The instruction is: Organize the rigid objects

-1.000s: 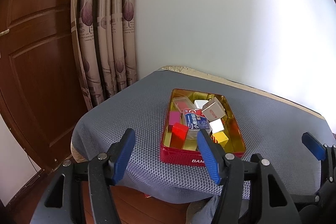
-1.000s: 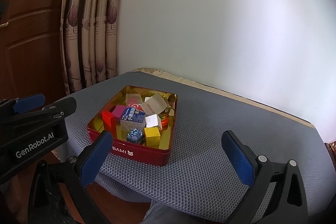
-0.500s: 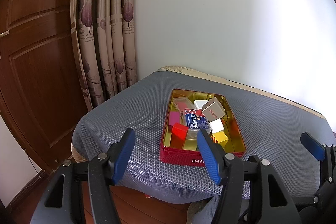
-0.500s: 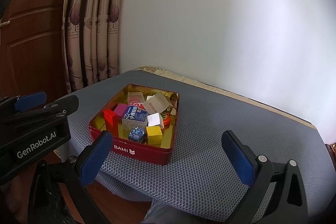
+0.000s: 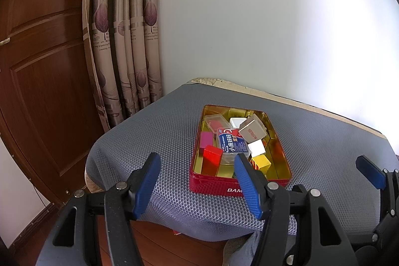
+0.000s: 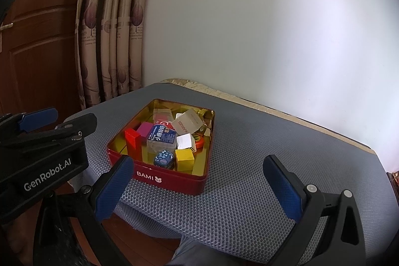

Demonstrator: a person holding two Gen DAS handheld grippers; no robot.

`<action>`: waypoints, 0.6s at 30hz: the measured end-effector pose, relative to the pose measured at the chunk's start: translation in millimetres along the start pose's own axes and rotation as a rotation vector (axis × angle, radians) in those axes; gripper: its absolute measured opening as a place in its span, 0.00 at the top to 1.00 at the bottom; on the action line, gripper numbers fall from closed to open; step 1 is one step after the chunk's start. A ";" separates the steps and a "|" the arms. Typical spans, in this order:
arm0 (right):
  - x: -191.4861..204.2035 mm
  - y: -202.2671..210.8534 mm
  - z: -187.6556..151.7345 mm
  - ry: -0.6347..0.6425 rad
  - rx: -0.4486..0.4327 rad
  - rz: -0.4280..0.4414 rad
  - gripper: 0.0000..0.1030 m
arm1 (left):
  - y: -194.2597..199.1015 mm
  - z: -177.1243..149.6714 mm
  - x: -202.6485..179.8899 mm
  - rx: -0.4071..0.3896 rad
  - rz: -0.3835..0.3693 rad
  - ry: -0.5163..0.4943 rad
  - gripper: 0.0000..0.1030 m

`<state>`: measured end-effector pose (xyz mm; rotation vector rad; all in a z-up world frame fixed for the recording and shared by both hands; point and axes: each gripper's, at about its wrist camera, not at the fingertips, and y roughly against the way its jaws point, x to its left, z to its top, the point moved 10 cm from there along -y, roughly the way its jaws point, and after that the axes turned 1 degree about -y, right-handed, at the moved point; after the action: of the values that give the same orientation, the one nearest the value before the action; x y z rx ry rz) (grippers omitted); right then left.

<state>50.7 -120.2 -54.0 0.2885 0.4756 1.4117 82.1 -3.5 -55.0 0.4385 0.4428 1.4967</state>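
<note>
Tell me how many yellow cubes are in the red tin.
1 yellow cube shows, at the near end of the red tin, beside the blue patterned die and just below the white cube. Others may be buried under the pile.

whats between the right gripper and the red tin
Nothing but bare grey mesh mat lies between the right gripper and the red tin; the right wrist view shows it.

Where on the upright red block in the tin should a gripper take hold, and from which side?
Grip the red block by its top end, coming from above. It stands upright near the tin's front-left corner, rising clear of its neighbours, so its upper faces are likely free while the tin wall blocks a sideways approach.
</note>
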 end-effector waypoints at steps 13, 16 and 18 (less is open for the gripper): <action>0.4 -0.2 -0.7 0.002 0.000 0.001 0.00 | -0.3 -0.5 1.4 0.006 -0.001 0.000 0.39; 1.0 -0.4 -0.6 0.002 0.001 0.001 0.00 | 0.4 0.2 1.1 0.005 0.000 -0.001 0.39; 1.3 -0.1 -0.6 0.000 0.001 0.001 0.00 | 0.1 0.0 0.8 0.007 -0.001 -0.001 0.39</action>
<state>50.6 -119.0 -54.8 0.2891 0.4764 1.4124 82.1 -2.8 -54.9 0.4443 0.4478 1.4945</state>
